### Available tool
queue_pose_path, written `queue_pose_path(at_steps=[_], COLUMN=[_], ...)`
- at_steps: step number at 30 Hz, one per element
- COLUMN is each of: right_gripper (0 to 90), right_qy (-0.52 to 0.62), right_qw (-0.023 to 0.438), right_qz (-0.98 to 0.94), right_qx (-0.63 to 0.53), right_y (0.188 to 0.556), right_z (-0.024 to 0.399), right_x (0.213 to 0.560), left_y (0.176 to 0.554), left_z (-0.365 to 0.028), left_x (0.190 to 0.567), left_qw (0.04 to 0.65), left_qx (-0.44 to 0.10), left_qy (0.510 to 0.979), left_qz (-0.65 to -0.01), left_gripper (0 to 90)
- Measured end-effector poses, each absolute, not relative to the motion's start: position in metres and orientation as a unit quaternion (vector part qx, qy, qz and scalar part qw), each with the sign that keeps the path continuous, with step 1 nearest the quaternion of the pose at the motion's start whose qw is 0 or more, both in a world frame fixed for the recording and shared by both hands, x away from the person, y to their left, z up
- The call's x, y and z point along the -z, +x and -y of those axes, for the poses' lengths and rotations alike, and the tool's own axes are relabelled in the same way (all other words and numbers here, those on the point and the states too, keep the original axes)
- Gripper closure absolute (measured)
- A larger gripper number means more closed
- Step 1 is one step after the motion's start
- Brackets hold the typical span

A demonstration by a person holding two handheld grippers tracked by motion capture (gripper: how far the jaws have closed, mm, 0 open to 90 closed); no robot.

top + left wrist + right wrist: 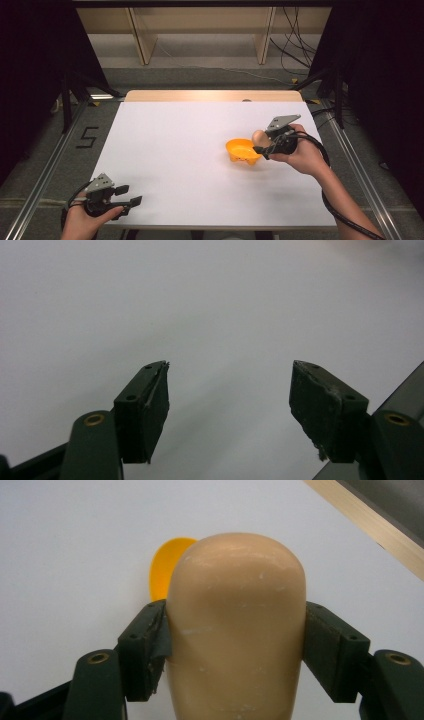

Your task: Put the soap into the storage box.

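Note:
My right gripper (262, 143) is shut on a tan egg-shaped object (259, 136), held just above the right rim of a small orange bowl (242, 150) on the white table. In the right gripper view the egg (236, 625) is pressed between both black pads (150, 645), and a sliver of the orange bowl (162, 567) shows behind it. My left gripper (128, 195) rests at the table's near left corner. In the left gripper view its jaws stand wide apart (229, 405) with nothing but white tabletop between them.
The white table top (170, 150) has a wooden strip (210, 95) along its far edge. Metal rails run down both sides of the table. Wooden shelf legs and loose cables lie on the floor beyond.

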State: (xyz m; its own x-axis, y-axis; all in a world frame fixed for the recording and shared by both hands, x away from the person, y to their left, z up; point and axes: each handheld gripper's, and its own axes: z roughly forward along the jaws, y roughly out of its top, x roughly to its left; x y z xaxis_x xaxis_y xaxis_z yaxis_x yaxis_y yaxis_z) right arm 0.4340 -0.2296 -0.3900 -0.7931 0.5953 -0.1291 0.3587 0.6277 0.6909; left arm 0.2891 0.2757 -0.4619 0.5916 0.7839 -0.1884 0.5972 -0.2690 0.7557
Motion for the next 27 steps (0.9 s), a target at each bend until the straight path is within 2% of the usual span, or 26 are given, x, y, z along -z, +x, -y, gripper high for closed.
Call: queue_pose_path(at_steps=[27], right_gripper=[33.4], right_qy=[0.262], right_qw=[0.171], right_qz=[-0.889], right_qx=[-0.335], right_y=[0.448], right_z=[0.214], right_x=[0.393], left_y=[0.290], left_z=[-0.277], left_x=[0.461], left_qw=[0.412], left_qx=[-0.111], left_qy=[0.794], left_qz=[-0.434], left_gripper=[32.0])
